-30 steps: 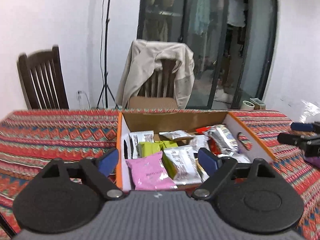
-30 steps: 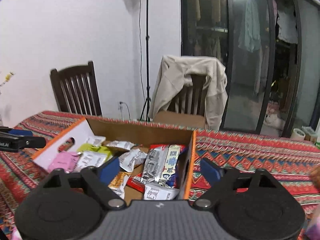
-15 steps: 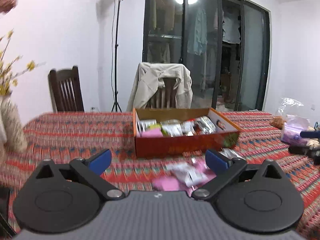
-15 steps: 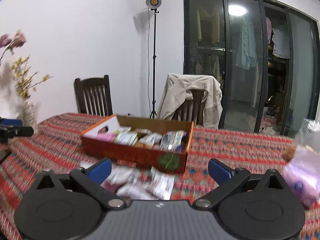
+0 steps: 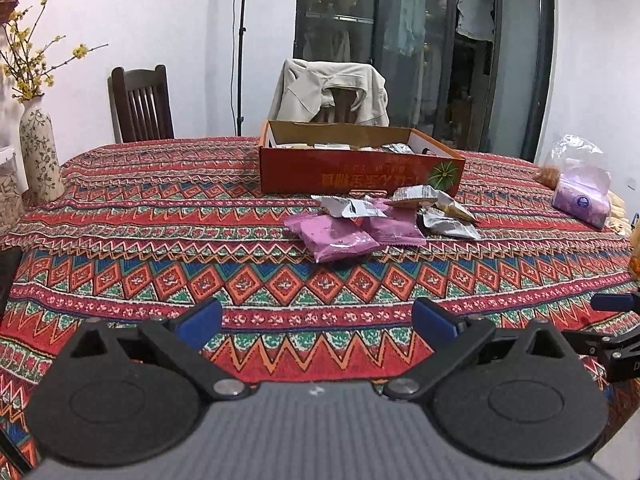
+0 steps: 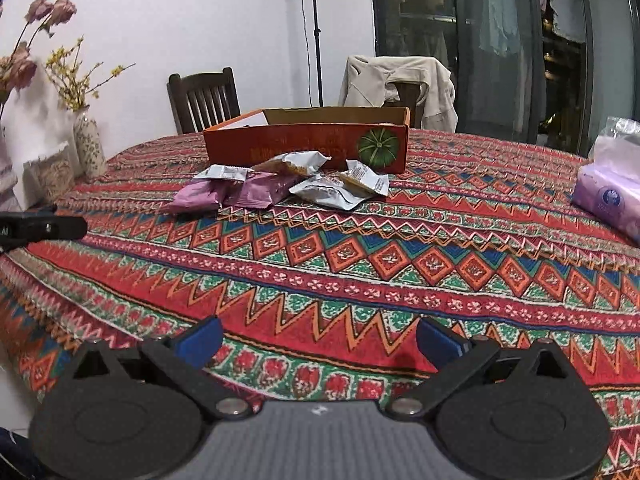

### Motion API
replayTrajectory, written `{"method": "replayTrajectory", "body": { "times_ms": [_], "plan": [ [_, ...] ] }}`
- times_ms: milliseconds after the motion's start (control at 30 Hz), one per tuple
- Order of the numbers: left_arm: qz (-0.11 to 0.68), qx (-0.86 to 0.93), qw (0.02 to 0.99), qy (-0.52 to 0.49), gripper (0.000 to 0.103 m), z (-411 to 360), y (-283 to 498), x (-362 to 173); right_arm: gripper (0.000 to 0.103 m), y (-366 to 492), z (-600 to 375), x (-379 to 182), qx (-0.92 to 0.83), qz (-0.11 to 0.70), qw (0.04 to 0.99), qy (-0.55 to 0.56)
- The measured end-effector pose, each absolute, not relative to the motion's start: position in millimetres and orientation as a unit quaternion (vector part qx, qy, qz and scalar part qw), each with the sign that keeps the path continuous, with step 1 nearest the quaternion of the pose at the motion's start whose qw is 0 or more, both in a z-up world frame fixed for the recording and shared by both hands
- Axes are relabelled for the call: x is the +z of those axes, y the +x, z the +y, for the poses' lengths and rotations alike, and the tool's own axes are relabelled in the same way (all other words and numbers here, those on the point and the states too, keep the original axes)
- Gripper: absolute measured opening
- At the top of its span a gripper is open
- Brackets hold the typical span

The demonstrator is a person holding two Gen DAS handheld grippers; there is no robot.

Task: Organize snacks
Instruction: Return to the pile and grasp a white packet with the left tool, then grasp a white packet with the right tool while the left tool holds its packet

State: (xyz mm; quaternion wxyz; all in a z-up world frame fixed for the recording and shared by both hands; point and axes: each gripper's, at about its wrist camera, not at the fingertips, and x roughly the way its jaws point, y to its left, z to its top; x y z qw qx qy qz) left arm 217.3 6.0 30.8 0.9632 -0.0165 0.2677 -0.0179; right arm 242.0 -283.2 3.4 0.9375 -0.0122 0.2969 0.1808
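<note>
An orange cardboard box (image 5: pixel 360 170) holding several snack packets stands at the far middle of the table; it also shows in the right wrist view (image 6: pixel 308 144). In front of it lies a loose pile of snacks: pink packets (image 5: pixel 338 236) (image 6: pixel 200 196) and silver packets (image 5: pixel 448 224) (image 6: pixel 330 194). My left gripper (image 5: pixel 318 318) is open and empty, low over the near table edge, far from the pile. My right gripper (image 6: pixel 318 338) is open and empty, also near the front edge.
A patterned red tablecloth (image 5: pixel 160 240) covers the table. A vase with yellow flowers (image 5: pixel 40 156) stands at the left edge. A purple tissue pack (image 5: pixel 582 200) and plastic bags lie at the right. Two chairs stand behind the table, one draped with a jacket (image 5: pixel 330 92).
Both grippers have pulled back from over the box to the near edge of the table and dropped lower. The box and the snack pile now lie far ahead.
</note>
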Motion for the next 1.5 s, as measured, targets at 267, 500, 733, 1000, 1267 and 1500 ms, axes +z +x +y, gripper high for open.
{"method": "replayTrajectory", "body": {
  "times_ms": [267, 500, 733, 1000, 1267, 1500],
  "plan": [
    [0.275, -0.020, 0.961, -0.015, 0.103, 6.4, 233.5, 30.5, 0.103, 249.3, -294.1, 5.3, 0.165, 0.294, 0.942, 0.006],
    [0.276, -0.031, 0.961, -0.004, 0.103, -5.3, 279.2, 30.4, 0.103, 272.7, -292.8, 3.1, 0.169, 0.303, 0.938, 0.022],
    [0.269, -0.068, 0.961, -0.001, 0.103, -21.8, 351.1, 38.8, 0.103, 306.9, -282.5, 22.3, 0.176, 0.281, 0.943, 0.027],
    [0.300, -0.063, 0.952, 0.003, 0.068, -34.5, 422.5, 11.0, 0.103, 354.0, -258.0, 44.9, 0.185, 0.249, 0.950, 0.029],
    [0.302, -0.065, 0.949, -0.057, 0.042, -10.5, 420.9, 5.3, 0.099, 401.3, -222.3, 50.4, 0.206, 0.255, 0.944, 0.038],
    [0.276, -0.022, 0.953, -0.122, 0.042, 22.6, 411.7, 22.5, 0.090, 455.4, -167.7, 41.5, 0.189, 0.277, 0.942, 0.029]
  ]
}}
